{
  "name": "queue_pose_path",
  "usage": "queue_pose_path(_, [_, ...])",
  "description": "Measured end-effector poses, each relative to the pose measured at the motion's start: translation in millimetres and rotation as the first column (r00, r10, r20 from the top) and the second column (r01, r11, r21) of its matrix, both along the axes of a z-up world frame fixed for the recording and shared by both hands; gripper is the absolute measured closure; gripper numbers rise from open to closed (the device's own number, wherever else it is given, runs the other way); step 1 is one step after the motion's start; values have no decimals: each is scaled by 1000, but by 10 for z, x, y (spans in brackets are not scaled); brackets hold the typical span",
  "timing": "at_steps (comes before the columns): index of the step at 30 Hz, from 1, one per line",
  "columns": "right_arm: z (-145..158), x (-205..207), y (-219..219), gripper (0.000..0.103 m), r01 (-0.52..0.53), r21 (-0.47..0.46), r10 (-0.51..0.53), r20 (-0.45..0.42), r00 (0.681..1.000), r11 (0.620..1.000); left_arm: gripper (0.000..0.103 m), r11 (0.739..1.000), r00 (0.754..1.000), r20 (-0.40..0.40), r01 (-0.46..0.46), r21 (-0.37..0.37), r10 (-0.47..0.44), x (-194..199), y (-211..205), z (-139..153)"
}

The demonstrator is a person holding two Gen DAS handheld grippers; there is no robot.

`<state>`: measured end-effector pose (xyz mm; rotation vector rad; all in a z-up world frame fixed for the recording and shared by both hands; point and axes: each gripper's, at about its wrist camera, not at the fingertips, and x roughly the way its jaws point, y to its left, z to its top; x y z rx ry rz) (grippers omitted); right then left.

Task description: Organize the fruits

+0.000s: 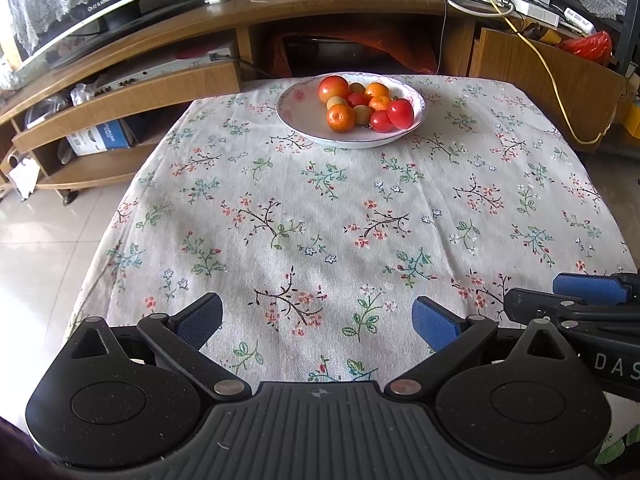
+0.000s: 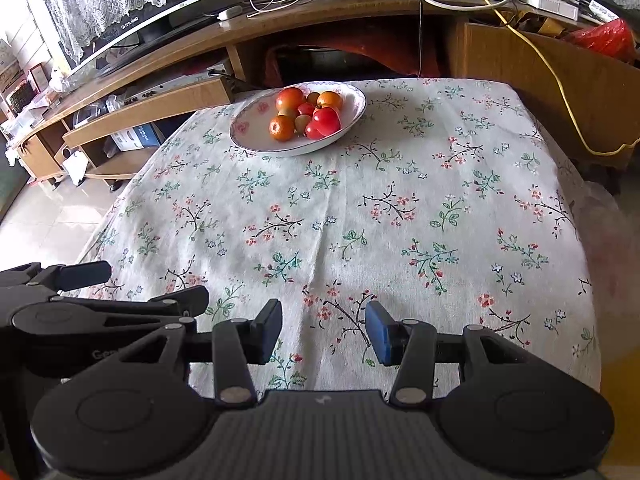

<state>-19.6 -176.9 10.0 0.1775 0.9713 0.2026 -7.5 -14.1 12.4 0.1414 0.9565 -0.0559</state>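
A white floral bowl (image 1: 296, 108) sits at the far edge of the table and holds several fruits: red tomatoes (image 1: 400, 113), oranges (image 1: 341, 117) and small yellowish fruits (image 1: 362, 114). The bowl also shows in the right wrist view (image 2: 252, 126), at the far left of the table. My left gripper (image 1: 318, 322) is open and empty near the table's front edge. My right gripper (image 2: 324, 330) is open and empty beside it, with a narrower gap. Each gripper shows in the other's view: the right one (image 1: 560, 300) and the left one (image 2: 144, 284).
The table carries a floral cloth (image 1: 340, 208). Behind it stands a wooden TV cabinet (image 1: 360, 12) with a television (image 1: 80, 4), cables and boxes. Tiled floor (image 1: 48, 248) lies to the left.
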Motion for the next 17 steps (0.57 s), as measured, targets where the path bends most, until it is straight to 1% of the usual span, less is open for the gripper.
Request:
queue_pose_path(14, [0, -60, 23, 66, 1, 2, -1, 4, 1000, 1000, 1, 1000, 1000, 3, -3, -4, 3, -11, 8, 17])
queue_pose_path(17, [7, -63, 17, 65, 3, 3, -3, 7, 1000, 1000, 1, 1000, 1000, 7, -6, -8, 6, -7, 12, 22])
